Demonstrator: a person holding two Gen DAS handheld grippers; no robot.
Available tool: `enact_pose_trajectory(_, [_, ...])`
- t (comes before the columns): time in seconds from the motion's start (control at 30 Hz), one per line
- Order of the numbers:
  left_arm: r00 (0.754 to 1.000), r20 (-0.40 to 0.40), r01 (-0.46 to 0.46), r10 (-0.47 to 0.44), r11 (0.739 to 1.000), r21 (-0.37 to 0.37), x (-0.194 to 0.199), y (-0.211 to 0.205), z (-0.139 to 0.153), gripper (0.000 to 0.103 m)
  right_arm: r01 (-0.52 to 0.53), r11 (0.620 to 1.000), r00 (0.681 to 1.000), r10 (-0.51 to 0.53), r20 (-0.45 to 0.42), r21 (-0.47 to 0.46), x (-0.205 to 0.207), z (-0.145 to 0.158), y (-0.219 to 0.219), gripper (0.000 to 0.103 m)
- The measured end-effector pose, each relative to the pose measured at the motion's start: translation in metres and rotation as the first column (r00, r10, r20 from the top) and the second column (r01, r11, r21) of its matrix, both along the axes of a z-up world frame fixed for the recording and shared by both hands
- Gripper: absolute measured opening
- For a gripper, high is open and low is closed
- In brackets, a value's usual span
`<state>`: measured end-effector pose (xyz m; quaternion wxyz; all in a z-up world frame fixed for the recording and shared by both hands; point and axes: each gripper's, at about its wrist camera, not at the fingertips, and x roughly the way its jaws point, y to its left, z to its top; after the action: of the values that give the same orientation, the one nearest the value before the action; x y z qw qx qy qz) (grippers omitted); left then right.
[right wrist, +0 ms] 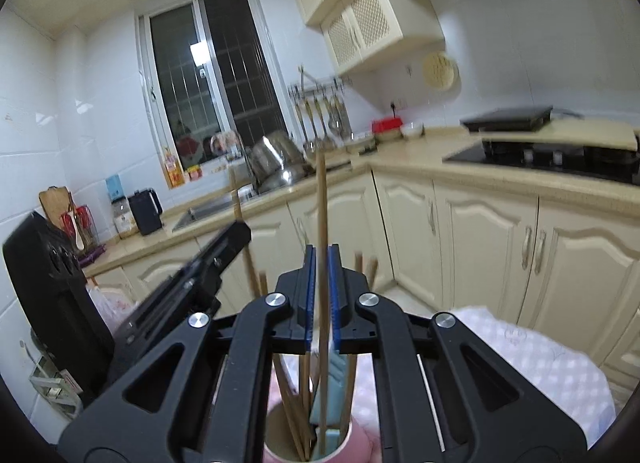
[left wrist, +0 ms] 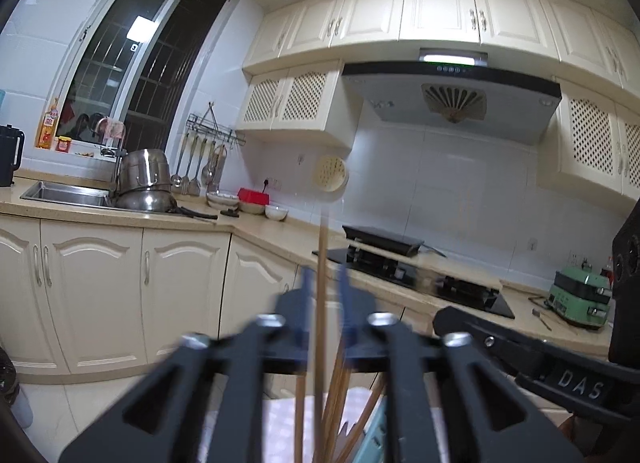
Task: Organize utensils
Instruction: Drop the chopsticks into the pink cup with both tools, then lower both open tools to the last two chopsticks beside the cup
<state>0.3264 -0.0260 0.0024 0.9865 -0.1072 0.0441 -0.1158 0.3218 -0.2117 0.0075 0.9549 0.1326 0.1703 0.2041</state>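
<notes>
A pink cup (right wrist: 360, 441) stands just below both grippers, holding several wooden chopsticks (right wrist: 298, 403) and a pale teal piece (right wrist: 338, 375). My right gripper (right wrist: 321, 259) straddles one upright chopstick (right wrist: 321, 203); a thin gap shows on each side of it, so the blue pads (right wrist: 308, 295) do not press. My left gripper (left wrist: 326, 283) is blurred, its jaws apart around another upright chopstick (left wrist: 321, 247), also not touching it. In the right wrist view the left gripper (right wrist: 236, 233) shows at the left with that chopstick (right wrist: 236, 199) beside its tip.
The cup stands on a table with a pink-and-white checked cloth (right wrist: 540, 367). Cream cabinets (left wrist: 100, 287) and a counter run behind, with a sink (left wrist: 64, 193), steel pots (left wrist: 146, 179), hanging ladles (left wrist: 196, 167), a black stove (left wrist: 460, 287) and a green appliance (left wrist: 580, 299).
</notes>
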Motion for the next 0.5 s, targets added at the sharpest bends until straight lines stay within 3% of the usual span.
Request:
enact_pose_trajectory(0.03, [1.000, 0.002, -0.006, 0.006, 1.000, -0.002, -0.003, 0.003, 0.000, 0.056, 0.015, 1.000, 1.000, -0.015, -0.005, 0.007, -0.003, -0.002, -0.003, 0.044])
enact_pose_trajectory(0.07, [1.000, 0.006, -0.008, 0.008, 1.000, -0.007, -0.007, 0.005, 0.000, 0.059, 0.030, 0.999, 1.000, -0.030, 0.002, 0.022, -0.008, -0.002, -0.008, 0.078])
enact_pose_trajectory(0.2, [1.000, 0.005, -0.008, 0.008, 1.000, -0.001, -0.025, 0.018, 0.006, 0.083, 0.074, 0.996, 0.997, -0.075, 0.009, 0.045, -0.026, -0.002, -0.024, 0.082])
enact_pose_trajectory(0.23, [1.000, 0.004, -0.006, 0.006, 1.000, 0.003, -0.028, 0.019, 0.008, 0.088, 0.089, 0.995, 0.996, -0.089, 0.002, 0.048, -0.030, -0.002, -0.029, 0.088])
enact_pose_trajectory(0.3, [1.000, -0.009, -0.005, 0.005, 1.000, 0.026, -0.038, 0.022, 0.011, 0.094, 0.112, 0.992, 0.994, -0.111, -0.012, 0.052, -0.036, -0.001, -0.035, 0.096])
enact_pose_trajectory(0.5, [0.998, -0.059, -0.003, 0.008, 0.997, 0.081, -0.068, 0.026, 0.015, 0.098, 0.162, 0.986, 0.983, -0.159, -0.089, 0.032, -0.050, -0.009, -0.049, 0.097])
